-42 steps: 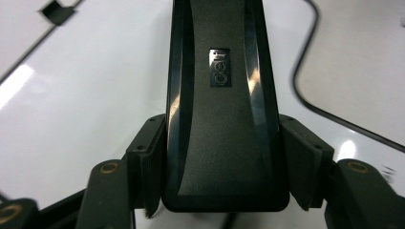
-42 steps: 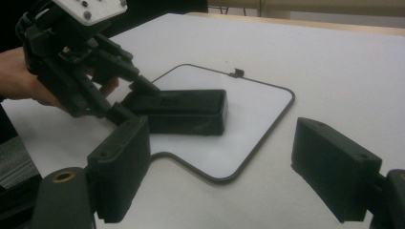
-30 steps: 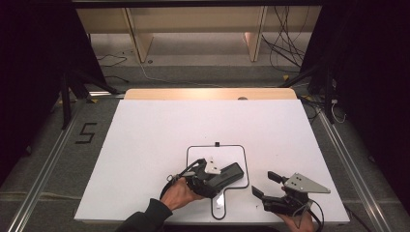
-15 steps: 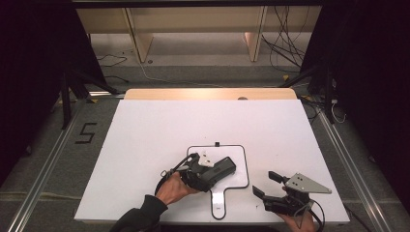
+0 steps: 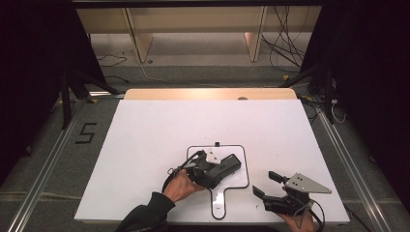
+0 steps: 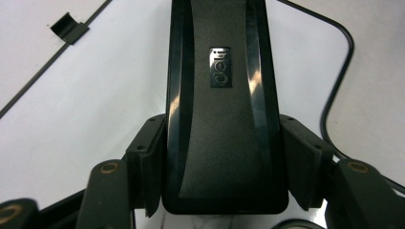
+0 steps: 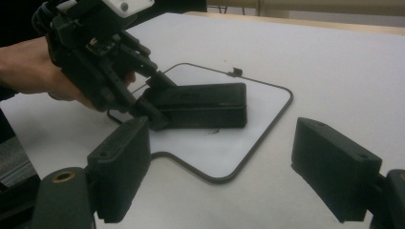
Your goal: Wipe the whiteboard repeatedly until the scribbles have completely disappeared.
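Your left gripper (image 5: 220, 166) has its fingers (image 6: 152, 162) clamped on the near end of a black Deli stapler (image 6: 222, 119), one pad on each long side, so the body runs straight out ahead between them and should not twist as you place it. The stapler (image 5: 227, 166) lies low over the white worktop (image 5: 145, 135), inside the black outline (image 5: 241, 150) drawn there, which looks like the spot marked for it; in the right gripper view its far end seems to rest on the surface (image 7: 210, 107), though you cannot be sure it bears fully. Your right gripper (image 5: 266, 186) waits well off to the right near the worktop's front edge, its fingers (image 7: 119, 167) spread wide and empty, pointed toward the stapler.
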Demonstrator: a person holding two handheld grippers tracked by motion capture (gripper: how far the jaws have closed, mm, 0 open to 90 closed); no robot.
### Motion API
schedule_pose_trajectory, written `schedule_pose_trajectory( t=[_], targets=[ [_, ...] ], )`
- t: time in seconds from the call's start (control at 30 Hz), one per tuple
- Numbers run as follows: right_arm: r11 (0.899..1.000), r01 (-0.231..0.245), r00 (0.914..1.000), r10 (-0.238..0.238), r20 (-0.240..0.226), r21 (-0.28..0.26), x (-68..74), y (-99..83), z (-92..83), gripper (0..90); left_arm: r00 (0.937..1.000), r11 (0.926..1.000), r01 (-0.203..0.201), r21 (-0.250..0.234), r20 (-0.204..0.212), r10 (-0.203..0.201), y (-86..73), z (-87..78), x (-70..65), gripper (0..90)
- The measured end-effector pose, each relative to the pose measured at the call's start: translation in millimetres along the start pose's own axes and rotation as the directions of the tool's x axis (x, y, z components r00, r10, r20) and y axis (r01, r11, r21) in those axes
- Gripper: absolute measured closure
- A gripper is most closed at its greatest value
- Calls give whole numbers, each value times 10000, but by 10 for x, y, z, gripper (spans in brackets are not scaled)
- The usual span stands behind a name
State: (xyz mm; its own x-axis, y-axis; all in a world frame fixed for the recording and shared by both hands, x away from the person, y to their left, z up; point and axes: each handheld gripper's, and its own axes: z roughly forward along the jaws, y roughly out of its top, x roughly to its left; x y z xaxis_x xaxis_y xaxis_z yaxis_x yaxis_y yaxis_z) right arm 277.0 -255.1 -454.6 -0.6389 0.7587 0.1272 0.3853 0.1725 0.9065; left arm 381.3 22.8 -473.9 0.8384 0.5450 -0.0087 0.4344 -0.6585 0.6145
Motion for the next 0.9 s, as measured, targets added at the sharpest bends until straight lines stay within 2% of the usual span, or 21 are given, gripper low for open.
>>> schedule_pose_trajectory(
  t=[0.03,0.1,0.23,0.33,0.57,0.73,0.87,0.9],
  targets=[
    [10000,6,10000,-6,-7,-3,1,0,0,218,10000,10000,2,5,-22,-2,1,0,-7,405],
    [10000,-6,10000,6,-6,-13,1,1,-2,218,9997,10000,-26,55,223,25,0,-7,-16,406],
    [10000,-3,10000,3,-8,-11,1,1,1,218,9981,9988,-480,128,404,475,39,16,-143,406],
    [10000,27,10000,-27,-7,5,5,1,0,218,9973,9984,-565,63,478,561,79,54,-194,405],
    [10000,-34,10000,34,12,-27,0,1,-1,218,9984,9989,-466,108,329,462,151,103,-113,406],
    [10000,-44,10000,44,11,-31,-5,0,-4,218,9997,9997,-204,119,168,202,159,106,-13,406],
    [10000,-26,10000,26,11,-27,-3,1,-2,218,9998,9999,-114,119,177,112,156,104,7,406],
    [10000,-36,10000,36,14,-24,-4,1,-2,218,9995,9999,-101,137,291,97,155,100,4,406]
  ],
)
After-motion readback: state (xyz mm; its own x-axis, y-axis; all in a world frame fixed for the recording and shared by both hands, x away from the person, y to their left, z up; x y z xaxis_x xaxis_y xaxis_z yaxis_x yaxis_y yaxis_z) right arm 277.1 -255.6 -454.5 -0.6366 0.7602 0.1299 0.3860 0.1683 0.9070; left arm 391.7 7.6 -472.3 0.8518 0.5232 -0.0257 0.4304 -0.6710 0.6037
